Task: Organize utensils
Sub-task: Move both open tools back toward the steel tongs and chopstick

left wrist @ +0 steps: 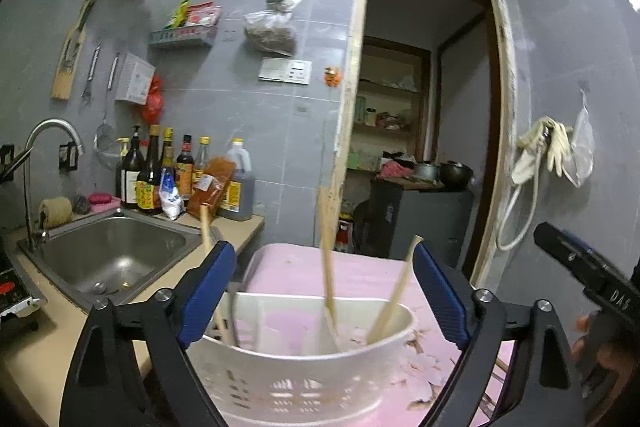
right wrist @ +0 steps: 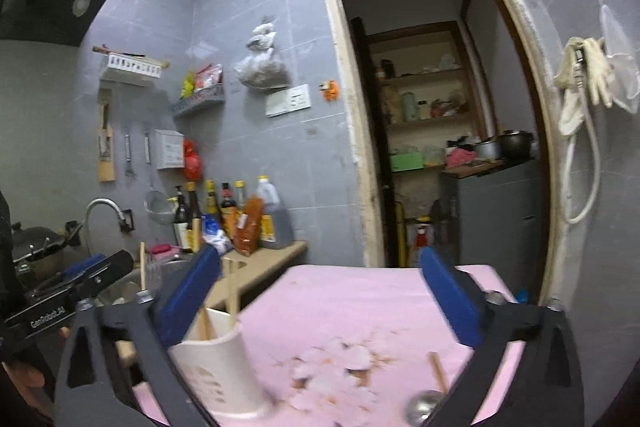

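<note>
A white slotted utensil holder (left wrist: 304,359) stands on the pink-topped surface (left wrist: 360,275). Several wooden-handled utensils (left wrist: 328,267) stand in it. My left gripper (left wrist: 324,295) is open, its blue pads on either side of the holder's rim, not touching it. In the right wrist view the holder (right wrist: 216,367) sits at lower left, beside my right gripper's left finger. My right gripper (right wrist: 320,299) is open and empty above the pink surface (right wrist: 360,299). A metal spoon with a wooden handle (right wrist: 428,395) lies on the surface at lower right.
A steel sink (left wrist: 112,255) with a tap (left wrist: 52,131) lies left, with sauce bottles (left wrist: 184,175) behind it on the counter. An open doorway (left wrist: 424,107) leads to shelves and a grey cabinet. The pink cover is worn and peeling (right wrist: 336,363).
</note>
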The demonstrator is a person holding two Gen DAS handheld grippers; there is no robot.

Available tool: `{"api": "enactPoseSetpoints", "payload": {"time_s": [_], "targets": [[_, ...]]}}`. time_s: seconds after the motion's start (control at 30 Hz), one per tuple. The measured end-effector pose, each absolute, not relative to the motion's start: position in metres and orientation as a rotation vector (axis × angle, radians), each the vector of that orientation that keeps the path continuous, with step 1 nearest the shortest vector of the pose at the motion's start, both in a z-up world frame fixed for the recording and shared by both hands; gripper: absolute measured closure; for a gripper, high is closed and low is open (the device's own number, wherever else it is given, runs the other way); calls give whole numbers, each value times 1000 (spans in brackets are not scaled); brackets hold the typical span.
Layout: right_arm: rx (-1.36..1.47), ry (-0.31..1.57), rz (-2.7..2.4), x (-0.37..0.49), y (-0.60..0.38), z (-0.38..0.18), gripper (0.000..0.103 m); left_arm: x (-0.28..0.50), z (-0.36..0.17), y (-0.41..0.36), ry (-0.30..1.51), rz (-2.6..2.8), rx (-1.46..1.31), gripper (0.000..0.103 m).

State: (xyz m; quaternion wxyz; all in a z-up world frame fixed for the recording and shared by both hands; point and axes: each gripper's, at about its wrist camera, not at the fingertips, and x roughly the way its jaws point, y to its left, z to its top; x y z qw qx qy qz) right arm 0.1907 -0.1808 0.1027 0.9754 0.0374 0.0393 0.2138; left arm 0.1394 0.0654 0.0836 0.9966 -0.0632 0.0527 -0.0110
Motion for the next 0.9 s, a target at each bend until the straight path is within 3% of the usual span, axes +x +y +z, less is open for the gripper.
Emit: {"api": "enactPoseSetpoints", "payload": {"time_s": [0.3, 0.7, 0.9], "targets": [[-34, 133, 320, 174, -234, 99, 0, 145, 61, 7, 216, -156, -58, 14], [-110, 392, 249, 191, -288, 48, 0, 189, 10, -54, 584, -320, 16, 14], [-115, 524, 292, 207, -292, 28, 19, 213, -5, -67, 740, -395, -3, 18]]}}
